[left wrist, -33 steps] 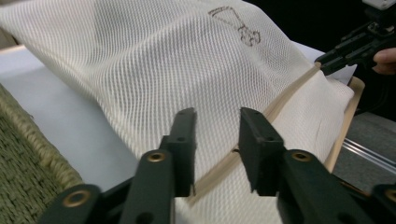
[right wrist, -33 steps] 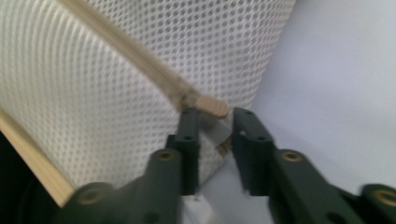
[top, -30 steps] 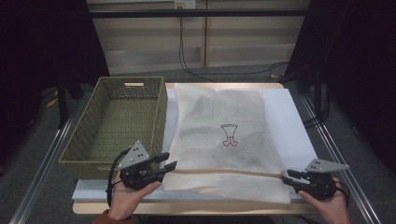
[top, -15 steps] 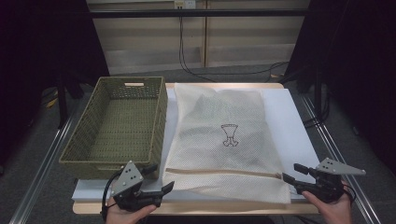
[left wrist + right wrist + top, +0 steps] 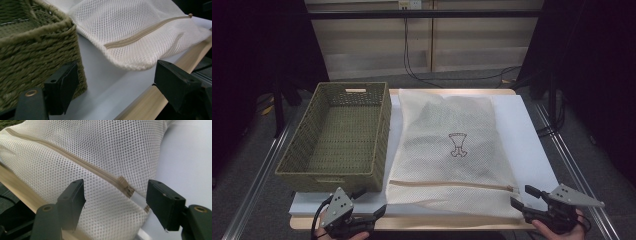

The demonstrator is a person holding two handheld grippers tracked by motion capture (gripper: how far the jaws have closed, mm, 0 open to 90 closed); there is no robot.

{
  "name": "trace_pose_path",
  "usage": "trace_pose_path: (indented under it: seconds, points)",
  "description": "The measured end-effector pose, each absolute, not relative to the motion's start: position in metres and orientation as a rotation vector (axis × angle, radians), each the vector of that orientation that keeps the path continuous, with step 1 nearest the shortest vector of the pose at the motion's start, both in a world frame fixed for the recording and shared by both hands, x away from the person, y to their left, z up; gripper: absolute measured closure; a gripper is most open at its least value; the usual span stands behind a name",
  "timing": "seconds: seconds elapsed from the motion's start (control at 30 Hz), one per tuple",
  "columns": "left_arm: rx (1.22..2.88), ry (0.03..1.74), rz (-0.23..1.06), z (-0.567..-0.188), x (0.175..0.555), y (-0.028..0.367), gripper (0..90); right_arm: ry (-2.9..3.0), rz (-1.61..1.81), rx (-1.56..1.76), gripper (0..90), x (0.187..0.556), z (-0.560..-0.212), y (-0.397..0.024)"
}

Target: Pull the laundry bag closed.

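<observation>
White mesh bag (image 5: 454, 150) lies flat on the table (image 5: 532, 130), right of centre, its long axis running from six o'clock to twelve o'clock. Its tan zip (image 5: 452, 184) crosses the near end from nine to three, tilting slightly toward the person at the right. The printed emblem (image 5: 458, 145) sits mid-bag, upright as seen from the near edge. Dark contents show faintly through the mesh.

At nine o'clock of the bag stands the woven basket (image 5: 297, 160), long axis parallel to the bag, its near right corner just beside the bag's near left corner.

Left gripper (image 5: 371, 206) hovers at the table's near edge, at seven o'clock of the bag, pointing toward three. Its jaws have just been opening and now stand wide with nothing between them; in the left gripper view the bag's rounded corner (image 5: 130, 63) lies ahead, clear of both pads.

Right gripper (image 5: 523, 196) sits at five o'clock of the bag, pointing toward nine. Its jaws have just been opening too and gape wide. In the right gripper view the zip's end (image 5: 126, 187) lies between the pads (image 5: 73, 201), neither one pressing on the mesh.
</observation>
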State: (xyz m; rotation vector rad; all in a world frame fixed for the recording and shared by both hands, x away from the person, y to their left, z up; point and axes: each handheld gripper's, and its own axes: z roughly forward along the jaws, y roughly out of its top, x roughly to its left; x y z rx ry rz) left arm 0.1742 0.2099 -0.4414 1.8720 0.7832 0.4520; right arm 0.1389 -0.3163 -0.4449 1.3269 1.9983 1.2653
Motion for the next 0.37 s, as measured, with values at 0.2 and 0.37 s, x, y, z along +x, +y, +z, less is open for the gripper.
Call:
trace_pose_path:
  seconds: [0.2, 0.37]
  points:
    - [1.851, 0.793, 0.473, -0.446, 0.178, 0.213, 19.4, 1.889, 1.260, 1.355, 32.0, 0.123, -0.445, -0.326]
    - [1.831, 0.842, 0.486, -0.447, 0.181, 0.213, 19.5, 1.877, 1.283, 1.412, 32.3, 0.127, -0.449, -0.331]
